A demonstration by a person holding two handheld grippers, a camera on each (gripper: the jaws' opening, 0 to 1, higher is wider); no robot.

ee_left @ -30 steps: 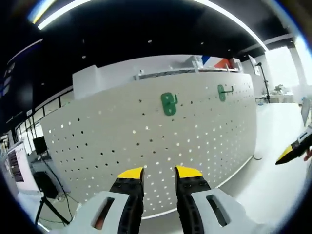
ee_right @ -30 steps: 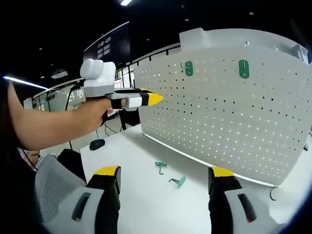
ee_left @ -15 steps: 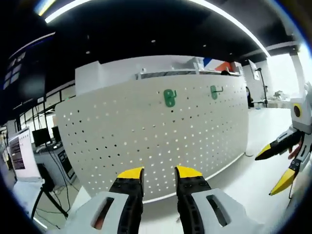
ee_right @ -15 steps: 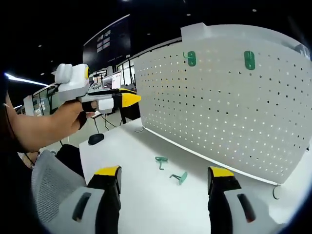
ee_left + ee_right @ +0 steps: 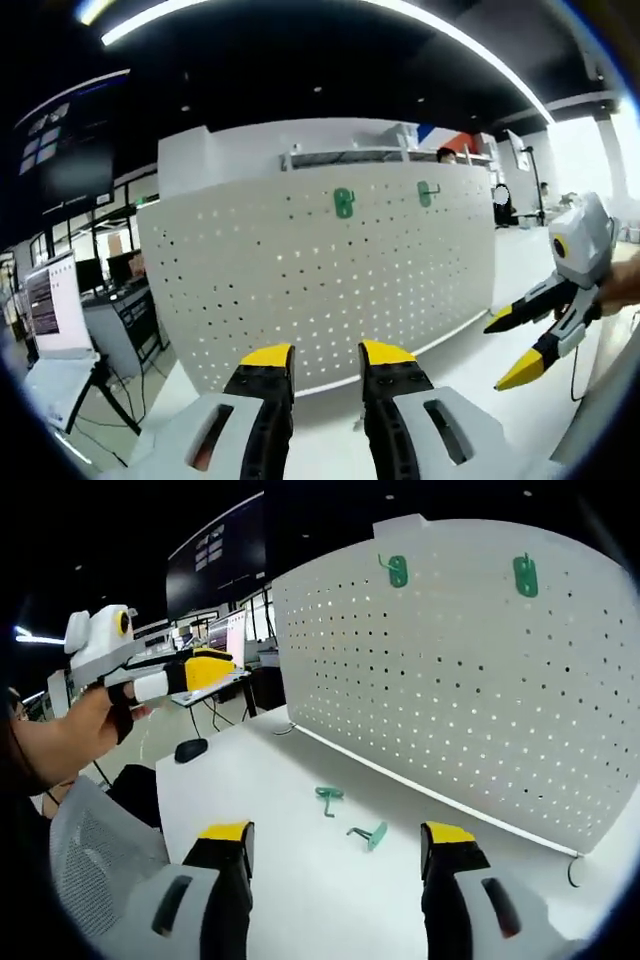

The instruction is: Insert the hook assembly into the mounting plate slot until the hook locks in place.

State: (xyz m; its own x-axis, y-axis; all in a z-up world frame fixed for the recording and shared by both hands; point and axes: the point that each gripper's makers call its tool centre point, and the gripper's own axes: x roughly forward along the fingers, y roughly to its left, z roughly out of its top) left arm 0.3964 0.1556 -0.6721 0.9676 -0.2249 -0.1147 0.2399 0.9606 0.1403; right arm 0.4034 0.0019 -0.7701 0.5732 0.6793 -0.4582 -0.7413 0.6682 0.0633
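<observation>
A white pegboard mounting plate (image 5: 300, 270) (image 5: 450, 680) stands upright on the white table (image 5: 260, 780). Two green hooks (image 5: 344, 203) (image 5: 425, 193) hang near its top edge, seen again in the right gripper view (image 5: 398, 570) (image 5: 525, 574). Two loose green hooks (image 5: 328, 796) (image 5: 370, 833) lie on the table before the board. My right gripper (image 5: 338, 832) hovers above them, jaws wide apart and empty; it also shows at the right of the left gripper view (image 5: 512, 345). My left gripper (image 5: 327, 356) faces the board, its tips close together, holding nothing. A hand holds it up at the left (image 5: 212, 668).
A dark computer mouse (image 5: 190, 749) lies near the table's left edge. A grey mesh chair back (image 5: 90, 840) sits low at the left. A monitor (image 5: 55, 305) stands beside the board. A thin cable (image 5: 572, 872) loops at the board's right foot.
The left gripper has drawn back from the pegboard and swung left. The right gripper has come further into the left gripper view. The hooks have not moved.
</observation>
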